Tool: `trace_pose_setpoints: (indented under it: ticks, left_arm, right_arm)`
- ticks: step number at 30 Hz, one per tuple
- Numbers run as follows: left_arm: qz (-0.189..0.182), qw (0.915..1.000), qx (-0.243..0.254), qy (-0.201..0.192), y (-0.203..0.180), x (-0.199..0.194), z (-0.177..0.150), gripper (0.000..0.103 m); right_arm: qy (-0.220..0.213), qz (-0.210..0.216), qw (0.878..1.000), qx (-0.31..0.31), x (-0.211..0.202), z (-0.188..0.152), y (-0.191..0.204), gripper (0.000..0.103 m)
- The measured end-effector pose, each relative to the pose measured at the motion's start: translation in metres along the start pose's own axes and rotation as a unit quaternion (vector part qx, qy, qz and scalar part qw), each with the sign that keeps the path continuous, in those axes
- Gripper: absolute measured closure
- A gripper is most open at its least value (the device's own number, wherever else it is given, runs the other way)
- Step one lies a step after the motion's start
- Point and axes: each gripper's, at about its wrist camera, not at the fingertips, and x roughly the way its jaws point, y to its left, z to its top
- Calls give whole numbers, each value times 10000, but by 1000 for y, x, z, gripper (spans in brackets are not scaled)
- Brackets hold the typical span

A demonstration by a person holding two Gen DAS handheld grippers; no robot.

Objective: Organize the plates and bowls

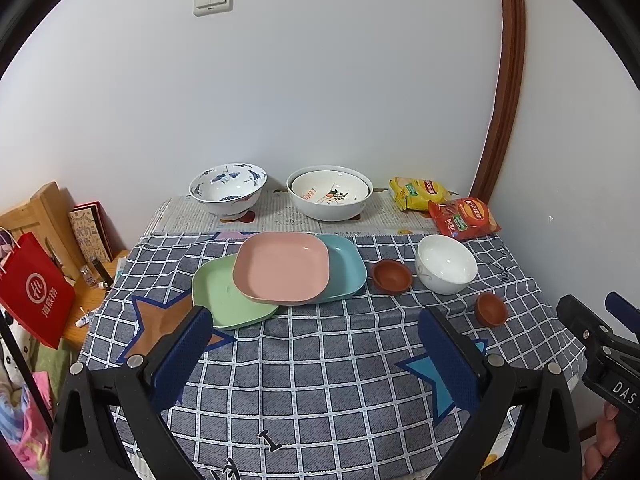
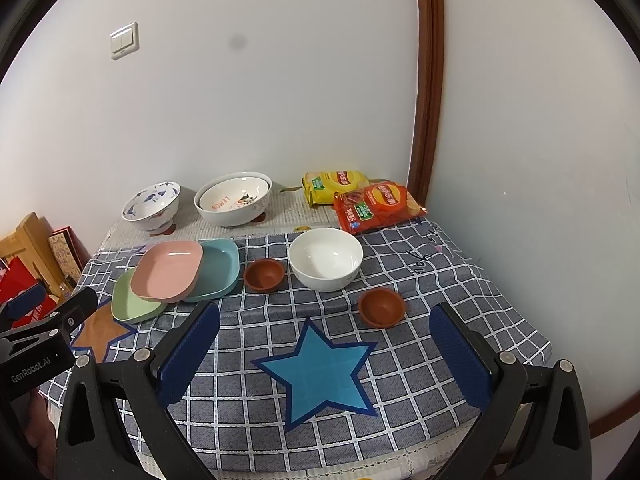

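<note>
While nothing is yet gripped, both tools hover over the near edge of the desk [image 1: 320, 380], fingers spread wide and empty: left gripper [image 1: 320, 356] aimed at the plates, right gripper [image 2: 324, 356] aimed at the small bowls. At centre-left, three square plates overlapped in a loose fan: pink plate [image 1: 280, 266] on top, tilted across green plate [image 1: 224, 300] at its 7 o'clock and teal plate [image 1: 346, 268] at its 3 o'clock; probably left askew, so squaring into one stack looks like the first job. Just beside the teal plate at 3 o'clock, a brown bowl [image 2: 264, 274]; then a white bowl [image 2: 325, 258]; at the white bowl's 5 o'clock, a second brown bowl [image 2: 380, 306], apart from the rest. Along the far edge at 12 o'clock, a blue-patterned bowl [image 1: 228, 190] and a lemon-print bowl nested inside a larger white bowl [image 1: 330, 194], already paired, likely a hint of the intended order. At 1 o'clock, a yellow snack bag [image 2: 334, 186] and a red snack bag [image 2: 378, 206], not part of the sorting. Likely reasons for the wide spread: room to take a plate rim or a bowl wall.
</note>
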Motion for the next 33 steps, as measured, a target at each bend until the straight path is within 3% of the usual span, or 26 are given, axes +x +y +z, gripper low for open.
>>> trace_pose_setpoints:
  ticks: [33]
  left_arm:
    - [2,10000,11,4,0,0,0,0]
  right_arm:
    - [-4,-10,10000,-32,-3,0,1,0]
